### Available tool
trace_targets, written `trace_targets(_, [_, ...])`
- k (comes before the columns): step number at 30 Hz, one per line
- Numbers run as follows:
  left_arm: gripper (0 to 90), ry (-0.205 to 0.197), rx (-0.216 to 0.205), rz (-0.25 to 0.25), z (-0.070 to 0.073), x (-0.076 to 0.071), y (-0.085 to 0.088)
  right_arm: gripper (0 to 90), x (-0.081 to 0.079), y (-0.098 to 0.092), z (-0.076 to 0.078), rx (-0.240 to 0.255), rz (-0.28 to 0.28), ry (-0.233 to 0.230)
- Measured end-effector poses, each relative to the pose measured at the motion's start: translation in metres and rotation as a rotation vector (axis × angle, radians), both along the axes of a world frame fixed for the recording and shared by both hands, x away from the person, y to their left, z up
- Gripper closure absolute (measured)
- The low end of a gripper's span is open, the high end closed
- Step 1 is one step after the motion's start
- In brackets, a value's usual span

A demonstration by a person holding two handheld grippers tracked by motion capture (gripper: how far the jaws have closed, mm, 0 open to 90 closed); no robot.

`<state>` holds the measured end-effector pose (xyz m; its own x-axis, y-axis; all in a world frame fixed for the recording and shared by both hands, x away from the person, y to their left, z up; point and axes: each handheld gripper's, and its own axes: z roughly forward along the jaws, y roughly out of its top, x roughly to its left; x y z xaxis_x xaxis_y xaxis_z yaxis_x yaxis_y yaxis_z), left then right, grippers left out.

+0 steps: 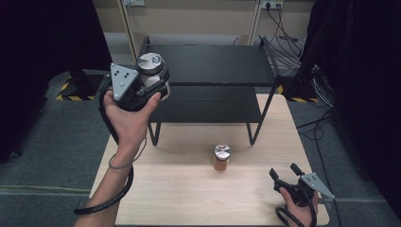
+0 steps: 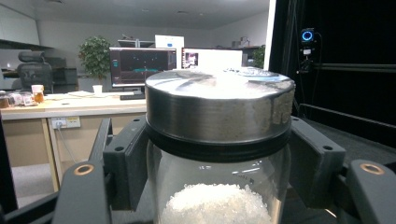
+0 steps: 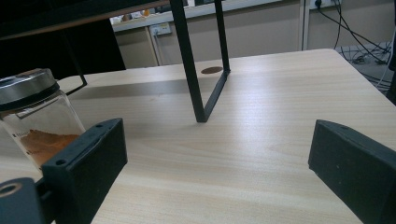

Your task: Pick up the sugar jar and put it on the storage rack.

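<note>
My left gripper is shut on a glass jar with a steel lid, held in the air by the left end of the black shelf rack. In the left gripper view the jar holds white crystals and sits upright between the two black jaws, which press on its neck. A second jar with orange powder stands on the wooden table in front of the rack; in the right gripper view the same jar is at the left. My right gripper rests open at the table's front right corner, nothing between its jaws.
The two-tier rack stands on thin black legs at the back of the table, both shelves bare. Cables lie on the floor behind to the right. Dark curtains flank the table on either side.
</note>
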<state>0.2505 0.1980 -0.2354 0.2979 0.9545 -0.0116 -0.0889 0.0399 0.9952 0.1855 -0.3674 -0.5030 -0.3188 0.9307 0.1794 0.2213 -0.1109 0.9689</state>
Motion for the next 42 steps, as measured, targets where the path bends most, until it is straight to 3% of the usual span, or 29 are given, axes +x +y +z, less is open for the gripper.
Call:
trace_targets(14, [30.9,0.000,0.034,0.046,0.016,0.022,-0.006,4.7,0.001,0.000,0.001,-0.003,0.005,0.005])
trace_targets(22, [30.8,0.021,0.026,0.062,0.022,0.036,-0.008,4.7,0.001,0.001,0.002,-0.018,0.008,0.004])
trace_targets(28, [30.9,0.010,0.073,0.079,0.022,0.043,-0.012,4.7,0.001,0.000,0.001,-0.010,0.010,0.004])
trace_targets(31, [30.9,0.023,0.049,0.068,0.022,0.047,-0.011,4.7,0.001,0.000,0.001,-0.012,0.010,0.001])
trace_targets(42, [30.9,0.041,0.058,0.076,0.018,0.066,-0.011,4.7,0.000,0.000,0.000,-0.013,0.014,-0.005])
